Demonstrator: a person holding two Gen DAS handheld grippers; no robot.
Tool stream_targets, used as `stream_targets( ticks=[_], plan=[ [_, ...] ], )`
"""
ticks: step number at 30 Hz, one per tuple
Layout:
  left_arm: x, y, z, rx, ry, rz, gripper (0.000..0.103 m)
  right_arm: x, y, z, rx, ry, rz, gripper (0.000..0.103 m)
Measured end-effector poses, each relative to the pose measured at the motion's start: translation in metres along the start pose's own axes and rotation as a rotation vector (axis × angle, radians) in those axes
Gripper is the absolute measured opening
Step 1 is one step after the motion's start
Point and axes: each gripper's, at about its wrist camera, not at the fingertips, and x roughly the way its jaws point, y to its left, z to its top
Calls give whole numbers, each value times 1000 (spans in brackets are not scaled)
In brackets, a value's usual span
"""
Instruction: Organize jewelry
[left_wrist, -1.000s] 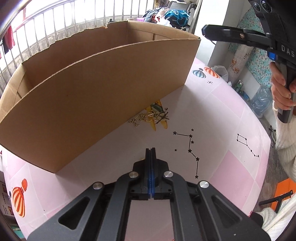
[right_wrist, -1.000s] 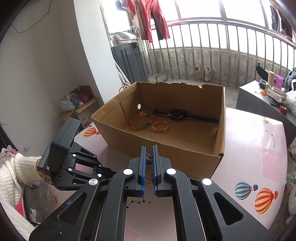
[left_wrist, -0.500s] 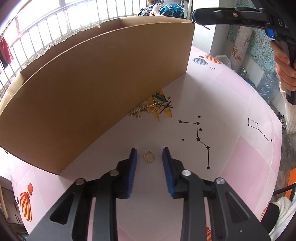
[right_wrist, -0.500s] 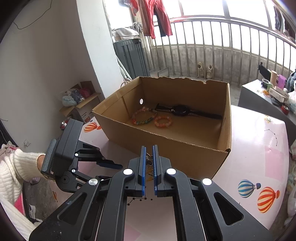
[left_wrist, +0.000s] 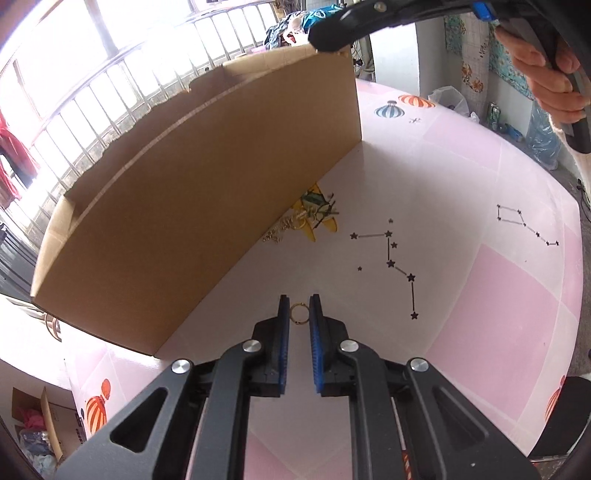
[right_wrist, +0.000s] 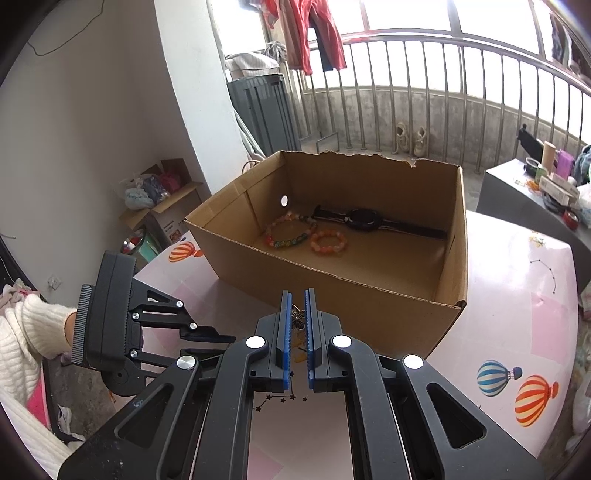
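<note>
- The left gripper (left_wrist: 299, 308) sits low over the pink table (left_wrist: 480, 288); its blue-padded jaws stand a little apart with a small gold ring (left_wrist: 298, 314) between the tips; whether the pads touch the ring I cannot tell, though a thin gap seems to show on each side.
- The ring lies on the tabletop just in front of the near wall of the cardboard box (left_wrist: 207, 206); further along that wall, close to its foot, lies a tangle of chain and small jewelry (left_wrist: 314, 218) on a yellow printed shape.
- A star constellation print (left_wrist: 391, 254) runs across the table to the right of the ring.
- The right gripper (right_wrist: 296, 314) is raised in front of the box (right_wrist: 369, 306); its jaws are nearly together and pinch a small dark metal trinket (right_wrist: 297, 319) between the blue pads; its exact shape is too small to tell.
- Inside the box, on its floor, lie a multicoloured bead bracelet (right_wrist: 290, 232), an orange bead bracelet (right_wrist: 328, 242) just beside it, and a black wristwatch (right_wrist: 364, 220) stretched flat behind them.
- In the right wrist view the left gripper (right_wrist: 221, 338) shows at lower left, held by a hand in a white knitted sleeve (right_wrist: 26, 332).
- Hot-air balloon prints (right_wrist: 517, 384) mark the table's right side.
</note>
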Motion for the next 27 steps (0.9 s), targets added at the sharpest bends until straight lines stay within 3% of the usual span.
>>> stream_targets(
  ticks=[5, 10, 13, 15, 16, 18, 19, 21, 24, 27],
  plan=[
    [-39, 27, 40, -103, -104, -45, 10, 1, -7, 20, 1, -10, -14, 5],
    [-42, 89, 96, -283, -125, -95, 10, 25, -30, 61, 53, 40, -21, 5],
    [-5, 126, 135, -399, -27, -166, 10, 53, -50, 88, 126, 121, -13, 5],
    [34, 142, 160, -431, 82, -207, 10, 75, -64, 103, 175, 189, -14, 5],
    [53, 150, 167, -457, 129, -184, 10, 85, -71, 108, 202, 214, -12, 5],
    [90, 170, 166, -547, 255, -236, 10, 104, -83, 117, 237, 264, -38, 5],
    [104, 180, 164, -609, 288, -231, 10, 111, -88, 119, 251, 278, -62, 5],
    [133, 187, 167, -631, 368, -204, 10, 122, -97, 120, 278, 304, -102, 5],
    [156, 188, 169, -617, 434, -145, 10, 134, -110, 115, 331, 335, -128, 5],
    [161, 191, 171, -648, 437, -183, 10, 144, -118, 109, 369, 374, -127, 5]
  ],
)
